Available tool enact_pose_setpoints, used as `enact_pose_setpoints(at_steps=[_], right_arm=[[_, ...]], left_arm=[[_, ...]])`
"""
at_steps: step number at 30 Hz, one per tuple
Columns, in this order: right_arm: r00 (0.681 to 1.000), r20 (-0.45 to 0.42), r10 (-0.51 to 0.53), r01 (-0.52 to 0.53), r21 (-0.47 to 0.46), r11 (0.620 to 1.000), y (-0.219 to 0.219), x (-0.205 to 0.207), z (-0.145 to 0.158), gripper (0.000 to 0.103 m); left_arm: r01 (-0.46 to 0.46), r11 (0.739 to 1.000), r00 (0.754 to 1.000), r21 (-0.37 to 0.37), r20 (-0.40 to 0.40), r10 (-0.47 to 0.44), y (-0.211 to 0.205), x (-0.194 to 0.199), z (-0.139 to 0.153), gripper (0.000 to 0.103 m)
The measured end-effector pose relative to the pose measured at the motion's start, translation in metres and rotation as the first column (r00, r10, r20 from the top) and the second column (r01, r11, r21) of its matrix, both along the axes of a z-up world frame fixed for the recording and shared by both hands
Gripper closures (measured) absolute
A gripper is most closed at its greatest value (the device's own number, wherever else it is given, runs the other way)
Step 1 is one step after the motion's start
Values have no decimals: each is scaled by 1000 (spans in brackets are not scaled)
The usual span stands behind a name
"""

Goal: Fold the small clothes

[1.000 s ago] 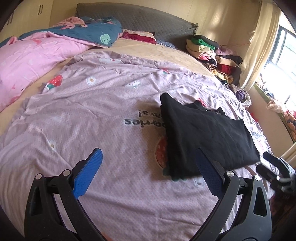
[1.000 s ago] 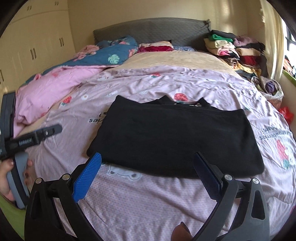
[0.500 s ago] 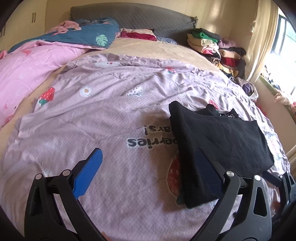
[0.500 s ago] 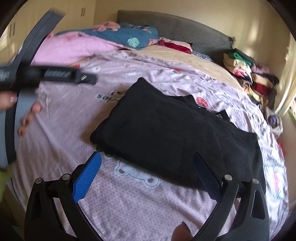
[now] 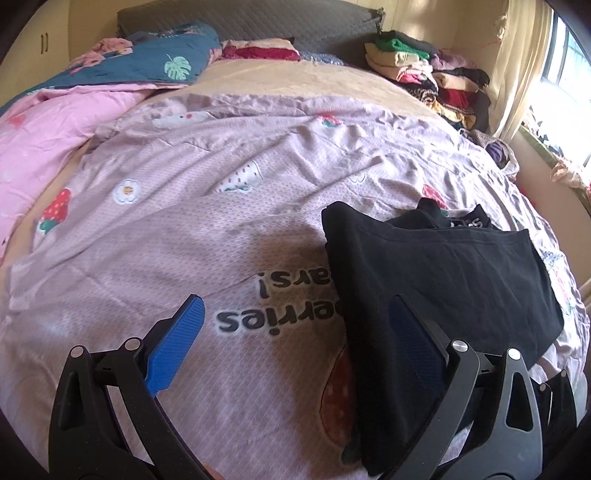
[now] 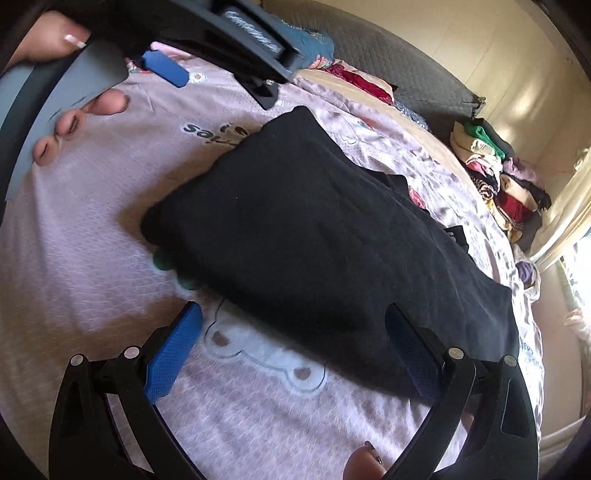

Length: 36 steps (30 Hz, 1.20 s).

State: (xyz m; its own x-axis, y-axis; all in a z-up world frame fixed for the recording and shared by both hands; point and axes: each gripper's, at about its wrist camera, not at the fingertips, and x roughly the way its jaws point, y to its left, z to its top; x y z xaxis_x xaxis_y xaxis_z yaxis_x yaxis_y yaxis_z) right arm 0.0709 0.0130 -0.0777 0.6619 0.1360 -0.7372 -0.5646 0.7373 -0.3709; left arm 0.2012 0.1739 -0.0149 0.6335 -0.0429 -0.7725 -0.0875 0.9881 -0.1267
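A black garment [image 5: 436, 280] lies folded into a flat rectangle on the lilac printed quilt [image 5: 207, 206]; it also shows in the right wrist view [image 6: 314, 236]. My left gripper [image 5: 295, 339] is open and empty, low over the quilt, with its right finger over the garment's left edge. My right gripper [image 6: 291, 347] is open and empty at the garment's near edge, its right finger over the cloth. The left gripper also shows in the right wrist view [image 6: 162, 68], held by a hand at the upper left.
A stack of folded clothes [image 5: 424, 74] sits at the bed's far right by the curtain. A pink duvet [image 5: 48, 129] and a blue leaf-print duvet [image 5: 159, 62] lie at the left. A grey headboard [image 5: 258, 18] stands behind.
Both grippers have moved closer to the black garment and lower over the bed. The left gripper now fills the upper left of the right wrist view. The garment has not moved.
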Motion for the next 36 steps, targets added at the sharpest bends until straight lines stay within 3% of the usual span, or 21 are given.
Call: enact_pose_setpoints(at_steps=[11,13,14,18,19,25,33,34,36], right_arm=[[995,99,22,-19,-33,999,21,27,-2,7],[991,128,35,-33,-15,999,21,27,2,30],[991,128,43,-43,0,999,20,27,3,33],[988,136,73,-81,52,995,12,21,10,77],[989,130,70,-81,81,993,7,22,13,81],[990,131,49,-72,177,981,-11,20,25,88],[990,141,-10,-33,301,953,-41,18,41,91],[989,145,-20,-27,317,948,-46,18,43,91],[987,153,-39,-16,340,940,-55,16,47,92]], left_arm=[[8,1000,998,12,-57,-8,-9,34,-15,10],[8,1000,998,16,-64,-7,-11,38,-16,10],[8,1000,997,13,-71,-7,-12,41,-17,10],[17,999,995,-42,-100,-21,-17,50,-22,10],[19,998,993,-63,-111,-26,-19,53,-23,10],[28,998,987,-57,-154,-37,-38,63,-32,10],[43,991,988,-130,-142,-62,-59,64,-26,11],[50,989,989,-138,-133,-68,-62,64,-23,13],[70,986,989,-154,-119,-88,-72,64,-18,39]])
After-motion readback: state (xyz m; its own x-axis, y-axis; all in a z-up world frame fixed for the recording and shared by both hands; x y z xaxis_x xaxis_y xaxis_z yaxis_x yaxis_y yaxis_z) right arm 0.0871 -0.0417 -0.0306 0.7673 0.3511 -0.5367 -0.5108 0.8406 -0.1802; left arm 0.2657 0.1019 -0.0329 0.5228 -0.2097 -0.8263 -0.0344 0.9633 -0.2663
